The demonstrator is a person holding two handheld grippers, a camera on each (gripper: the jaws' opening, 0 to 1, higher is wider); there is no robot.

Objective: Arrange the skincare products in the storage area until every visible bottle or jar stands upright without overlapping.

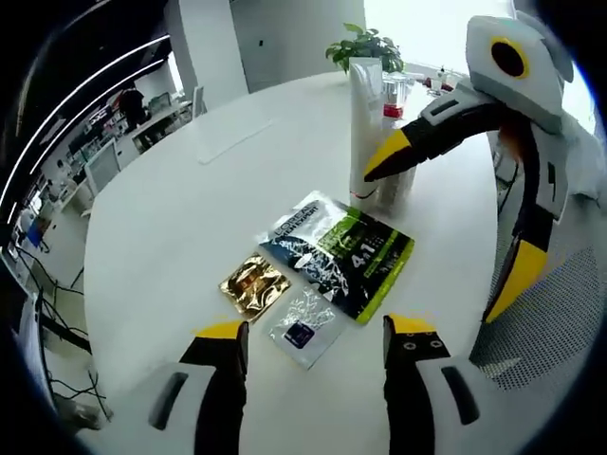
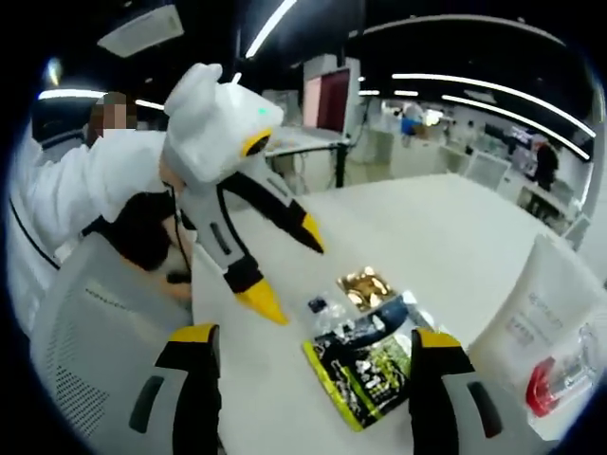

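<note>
Glossy foil sachets lie flat mid-table: a gold packet [image 1: 253, 284], a clear one [image 1: 305, 325], a dark green-edged pouch [image 1: 341, 251]. A white tube [image 1: 365, 128] stands upright beyond. Left gripper [image 1: 316, 339] and right gripper [image 2: 311, 349] both gape wide, empty.

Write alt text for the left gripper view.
On a white round table lie three flat sachets: a green-black pack, a gold one and a clear one. Behind them stands a white tube, where the right gripper reaches in; the left gripper hangs open below.
</note>
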